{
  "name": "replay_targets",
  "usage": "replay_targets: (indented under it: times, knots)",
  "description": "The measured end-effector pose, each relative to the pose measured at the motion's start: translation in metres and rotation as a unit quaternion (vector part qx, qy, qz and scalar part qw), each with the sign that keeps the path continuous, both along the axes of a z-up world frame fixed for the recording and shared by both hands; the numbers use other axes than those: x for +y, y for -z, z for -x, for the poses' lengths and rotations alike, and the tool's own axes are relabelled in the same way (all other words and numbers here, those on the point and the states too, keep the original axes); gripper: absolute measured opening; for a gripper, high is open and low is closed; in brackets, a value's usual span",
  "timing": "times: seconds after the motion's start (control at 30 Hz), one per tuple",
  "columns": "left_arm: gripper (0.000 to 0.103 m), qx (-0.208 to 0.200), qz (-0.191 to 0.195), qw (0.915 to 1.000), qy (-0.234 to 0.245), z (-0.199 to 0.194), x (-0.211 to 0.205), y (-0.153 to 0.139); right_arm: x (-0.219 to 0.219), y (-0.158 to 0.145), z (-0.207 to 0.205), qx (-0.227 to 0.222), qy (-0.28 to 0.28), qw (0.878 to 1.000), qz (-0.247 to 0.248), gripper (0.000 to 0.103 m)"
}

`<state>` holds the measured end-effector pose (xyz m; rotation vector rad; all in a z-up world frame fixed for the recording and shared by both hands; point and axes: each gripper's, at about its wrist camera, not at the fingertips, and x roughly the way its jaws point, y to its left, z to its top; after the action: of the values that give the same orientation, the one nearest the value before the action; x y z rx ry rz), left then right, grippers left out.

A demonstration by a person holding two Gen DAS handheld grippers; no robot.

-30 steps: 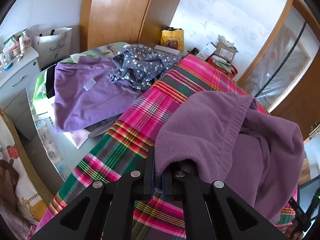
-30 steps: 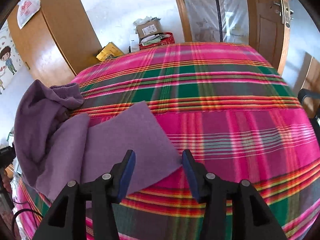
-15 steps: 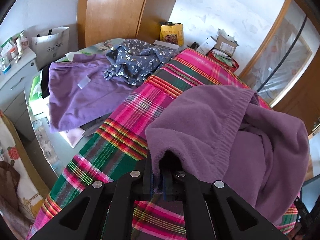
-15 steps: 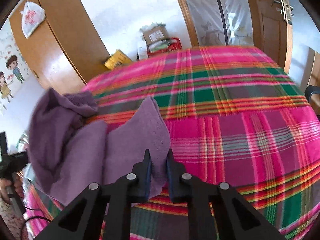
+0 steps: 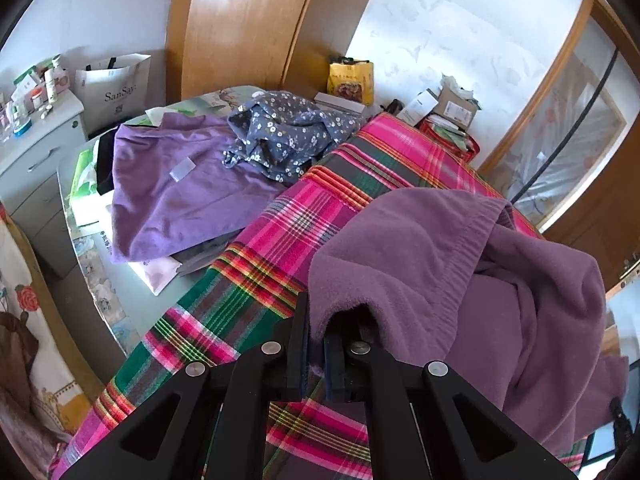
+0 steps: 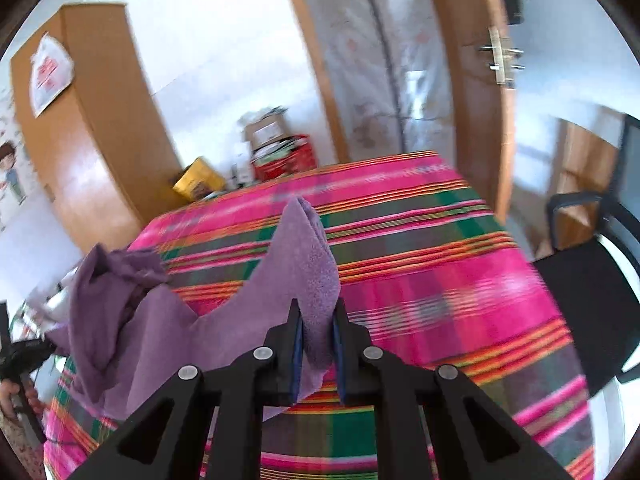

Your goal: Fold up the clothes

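Observation:
A purple fleece garment point(image 5: 500, 280) is held up over a bed covered with a pink and green plaid blanket point(image 5: 280, 248). My left gripper point(image 5: 316, 328) is shut on one thick hemmed edge of it, and the cloth drapes over the right finger. In the right wrist view my right gripper point(image 6: 317, 320) is shut on another corner of the purple fleece garment point(image 6: 296, 264), which stands up in a peak between the pads. The rest hangs away to the left, clear of the plaid blanket point(image 6: 420, 280).
A lilac garment point(image 5: 180, 188) and a blue flowered one point(image 5: 288, 136) lie on a table left of the bed. Drawers point(image 5: 36, 168), a paper bag point(image 5: 116, 88) and a wooden wardrobe point(image 5: 240, 28) stand behind. A black chair point(image 6: 588, 280) is right of the bed, boxes point(image 6: 276, 148) beyond it.
My right gripper closed on the flat corner of the fleece, then lifted it off the blanket and swung to the right. The left gripper kept its grip and barely moved.

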<state>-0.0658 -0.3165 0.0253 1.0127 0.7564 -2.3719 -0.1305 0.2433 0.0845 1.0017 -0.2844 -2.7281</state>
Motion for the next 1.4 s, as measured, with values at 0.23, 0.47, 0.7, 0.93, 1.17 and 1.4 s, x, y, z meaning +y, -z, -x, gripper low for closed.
replay_targets:
  times: [0.23,0.47,0.7,0.93,1.17,1.4]
  knots:
    - [0.004,0.009,0.008,0.9999,-0.008,-0.009,-0.004,-0.012,0.049,-0.003,-0.010,0.000,0.050,0.999,-0.008,0.013]
    - [0.004,0.016,0.009,0.9998,-0.011,-0.018,0.003,-0.019,0.078,0.003,-0.007,-0.009,0.096,0.995,-0.009,0.013]
    - [0.004,0.020,0.021,0.9994,-0.018,-0.029,0.005,-0.025,0.121,0.001,-0.014,-0.008,0.148,0.989,-0.015,0.013]
    - [0.004,0.017,0.020,0.9993,0.028,-0.029,0.031,-0.025,0.139,0.032,-0.003,-0.057,0.150,0.987,-0.024,0.016]
    - [0.007,0.029,0.032,0.9857,0.163,-0.008,0.096,-0.043,0.120,0.029,-0.014,-0.032,0.131,0.988,-0.077,0.044]
    - [0.021,0.022,0.003,0.9762,0.216,0.025,0.128,-0.041,0.107,0.019,-0.028,-0.017,0.097,0.993,-0.068,0.046]
